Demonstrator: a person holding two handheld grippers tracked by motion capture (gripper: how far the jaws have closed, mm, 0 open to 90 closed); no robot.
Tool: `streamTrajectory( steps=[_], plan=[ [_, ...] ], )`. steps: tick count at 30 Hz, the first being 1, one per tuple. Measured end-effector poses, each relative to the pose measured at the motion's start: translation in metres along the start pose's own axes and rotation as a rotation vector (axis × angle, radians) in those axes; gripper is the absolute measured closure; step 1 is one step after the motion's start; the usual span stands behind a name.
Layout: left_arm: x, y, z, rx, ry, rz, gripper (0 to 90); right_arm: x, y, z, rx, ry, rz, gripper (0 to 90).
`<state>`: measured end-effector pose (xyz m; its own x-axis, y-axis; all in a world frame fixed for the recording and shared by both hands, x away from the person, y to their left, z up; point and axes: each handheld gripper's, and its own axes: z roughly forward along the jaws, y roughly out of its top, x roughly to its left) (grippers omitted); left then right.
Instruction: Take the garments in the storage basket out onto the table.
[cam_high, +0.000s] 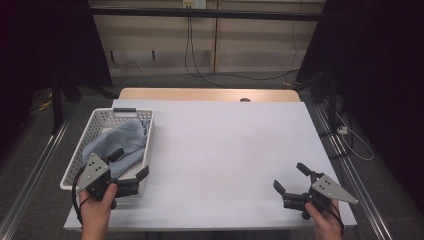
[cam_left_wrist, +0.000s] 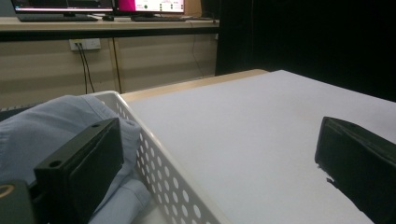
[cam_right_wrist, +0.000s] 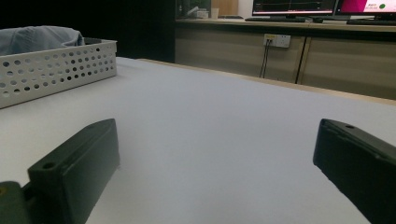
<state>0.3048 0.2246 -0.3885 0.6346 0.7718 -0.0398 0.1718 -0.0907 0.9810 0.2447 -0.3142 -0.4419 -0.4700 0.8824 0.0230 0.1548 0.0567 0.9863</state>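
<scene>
1. High view: the left hand-held gripper (cam_high: 131, 165) hangs over the near right corner of the white perforated basket (cam_high: 75, 160) at the left edge of the table (cam_high: 225, 145). Its jaws are spread wide, one above the blue cloth (cam_high: 120, 142) and the other out past the basket's right wall. The cloth lies heaped inside the basket, directly under and ahead of that gripper.
2. Same view: the right hand-held gripper (cam_high: 290, 177) sits low over the bare table near its front right corner, jaws likewise spread with nothing between them. The basket and cloth are well apart from it, across the table on its left.
3. Left gripper view: the left hand-held gripper (cam_left_wrist: 219, 172) straddles the basket's wall (cam_left_wrist: 173, 182). One jaw is over the blue cloth (cam_left_wrist: 42, 126), close to it; whether it touches, I cannot tell. The other jaw is over the white table (cam_left_wrist: 243, 121).
4. Right gripper view: the right hand-held gripper (cam_right_wrist: 215, 182) is spread open over the table (cam_right_wrist: 210, 121). The basket (cam_right_wrist: 56, 70) stands far ahead to the left, and the cloth (cam_right_wrist: 37, 37) shows above its rim.
</scene>
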Motion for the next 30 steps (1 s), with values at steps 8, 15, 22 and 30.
streamTrajectory(
  steps=[8,15,22,30],
  plan=[
    [0.004,0.013,0.002,0.026,-0.006,0.016,1.6,-0.001,0.0,-0.001,-0.004,0.0,0.004,0.0],
    [0.01,0.025,0.005,0.035,-0.002,0.034,1.7,0.0,0.0,-0.002,-0.002,0.011,0.003,0.0],
    [0.018,0.031,0.01,0.067,-0.004,0.041,1.7,0.0,0.0,-0.002,-0.004,0.014,0.002,0.0],
    [0.027,0.033,0.016,0.092,0.006,0.041,1.7,-0.001,0.0,-0.002,0.0,0.018,0.001,0.0]
  ],
)
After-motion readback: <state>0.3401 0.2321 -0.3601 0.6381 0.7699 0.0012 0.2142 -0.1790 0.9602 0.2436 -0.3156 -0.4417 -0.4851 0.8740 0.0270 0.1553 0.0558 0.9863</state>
